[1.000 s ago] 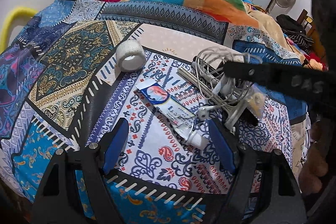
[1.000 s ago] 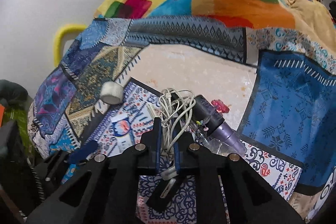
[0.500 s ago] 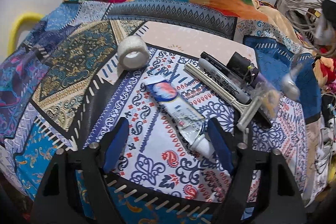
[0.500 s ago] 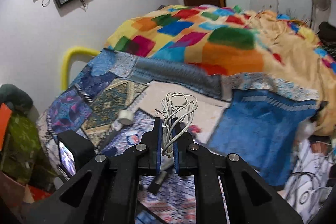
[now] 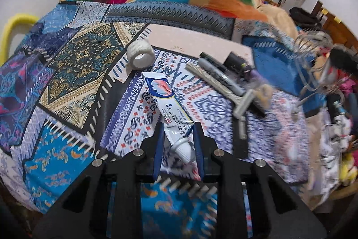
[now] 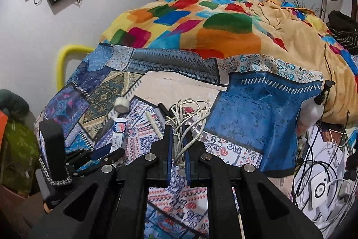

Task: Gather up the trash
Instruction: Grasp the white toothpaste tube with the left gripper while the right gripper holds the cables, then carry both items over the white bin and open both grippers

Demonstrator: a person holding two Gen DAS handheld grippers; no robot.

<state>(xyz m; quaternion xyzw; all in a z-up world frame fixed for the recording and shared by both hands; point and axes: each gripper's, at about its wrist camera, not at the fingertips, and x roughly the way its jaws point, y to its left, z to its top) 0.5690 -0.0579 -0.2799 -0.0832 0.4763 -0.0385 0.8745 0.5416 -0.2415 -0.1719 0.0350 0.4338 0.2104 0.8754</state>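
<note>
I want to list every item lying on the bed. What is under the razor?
The razor lies across a dark marker pen, its head over the pen's end on the patterned bedsheet. Whether anything smaller is beneath cannot be seen; that area is blurred.

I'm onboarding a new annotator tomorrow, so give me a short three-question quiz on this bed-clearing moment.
1. True or false: the tube lies with its white cap toward the left gripper.
2. What does the right gripper hold? A) the razor B) a bundle of white cable C) the roll of tape
3. Fill in: the razor lies beside a black ____ on the bedspread.

Key
1. True; the cap end sits between the fingers, whose jaws are closing.
2. B; the white cable is pinched between its fingers, lifted off the bed. The roll of tape lies untouched.
3. Marker.
</note>
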